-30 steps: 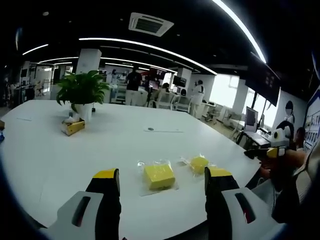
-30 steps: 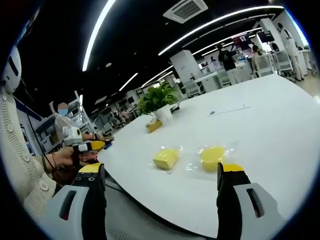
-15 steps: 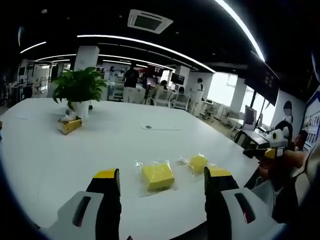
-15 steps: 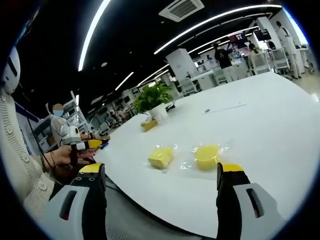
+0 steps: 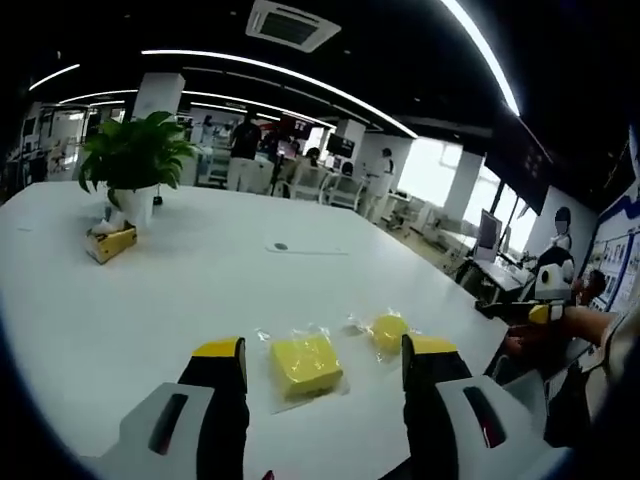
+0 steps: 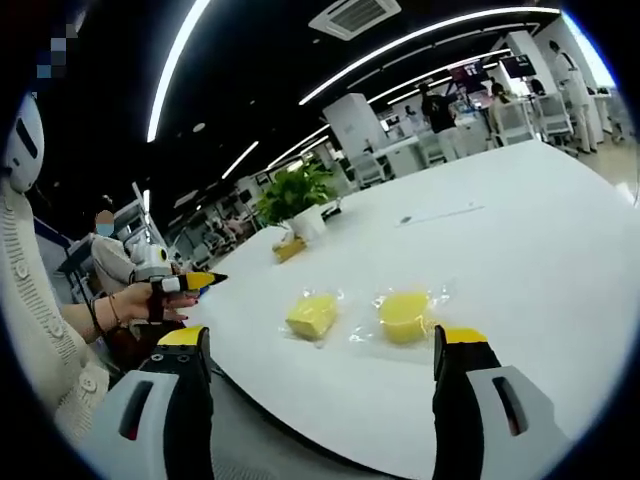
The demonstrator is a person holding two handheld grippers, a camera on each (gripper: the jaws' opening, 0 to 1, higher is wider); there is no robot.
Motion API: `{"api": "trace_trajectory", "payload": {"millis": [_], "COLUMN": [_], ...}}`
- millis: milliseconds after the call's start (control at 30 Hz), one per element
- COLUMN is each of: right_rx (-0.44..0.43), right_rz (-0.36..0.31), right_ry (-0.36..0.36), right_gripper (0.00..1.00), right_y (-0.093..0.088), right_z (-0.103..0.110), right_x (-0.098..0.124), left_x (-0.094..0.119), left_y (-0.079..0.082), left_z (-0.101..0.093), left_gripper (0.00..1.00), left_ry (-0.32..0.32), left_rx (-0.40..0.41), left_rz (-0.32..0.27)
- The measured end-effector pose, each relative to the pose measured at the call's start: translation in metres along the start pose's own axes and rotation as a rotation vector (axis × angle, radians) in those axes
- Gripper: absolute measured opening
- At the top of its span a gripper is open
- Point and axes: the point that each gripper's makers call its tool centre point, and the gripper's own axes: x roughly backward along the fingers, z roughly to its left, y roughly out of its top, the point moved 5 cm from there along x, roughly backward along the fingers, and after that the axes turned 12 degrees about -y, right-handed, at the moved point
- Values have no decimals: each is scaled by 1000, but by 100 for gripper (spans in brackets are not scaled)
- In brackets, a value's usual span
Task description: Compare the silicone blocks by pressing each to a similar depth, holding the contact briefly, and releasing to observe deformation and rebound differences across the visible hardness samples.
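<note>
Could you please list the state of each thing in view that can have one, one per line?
Square yellow block: in a clear bag, flat on the white table, untouched.
Round yellow block: in a clear bag, flat on the table, untouched.
Left tool: open, holding nothing.
Right tool: open, holding nothing.
Potted plant: upright on the table.

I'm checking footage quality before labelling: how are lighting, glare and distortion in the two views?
Left gripper view: ceiling light strips bow from fisheye distortion, the window is blown out, and the square block is sharp. Right gripper view: the white table is evenly lit with soft shadows; the round block's wrapper glints.
</note>
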Motion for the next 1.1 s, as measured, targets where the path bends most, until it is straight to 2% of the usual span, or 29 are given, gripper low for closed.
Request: {"api": "trace_trajectory", "payload": {"millis": [67,200,333,500,600,633,667,733,800,867,1100], "right_rx": [-3,-5,2,4,4,8,11,7,4,3,27], "right_rz": [3,14,39,59,87,98,110,122,127,134,131], "right_ry": [-10,-17,-25,-35,-45,-48,-51,-54,-59,-70,-112], "right_gripper": [86,87,87,87,87,87,87,87,87,87,90], "right_y": [1,2,3,7,5,3,1,1,0,0,8], "right_z": [-1,-2,-1,1,2,2,3,0,-1,-1,-10], "right_x": [-3,-8,-14,-18,-20,-21,-22,-22,-23,-25,-28], "left_x": [-10,-27,-47,-70,-83,-86,-89,-94,-100,-106,-120], "left_y": [2,4,5,-19,-40,-45,-48,-55,-58,-60,-76], "left_z": [6,26,49,76,87,91,96,104,110,114,138], "left_gripper": [61,57,53,54,57,58,59,62,62,62,57], "left_ry": [-19,-7,-30,-34,-58,-58,-56,-47,-54,-74,-132], "left_rx": [46,113,150,157,269,279,276,322,390,447,593], "left_rz": [-8,7,2,88,122,126,122,116,75,48,9]}}
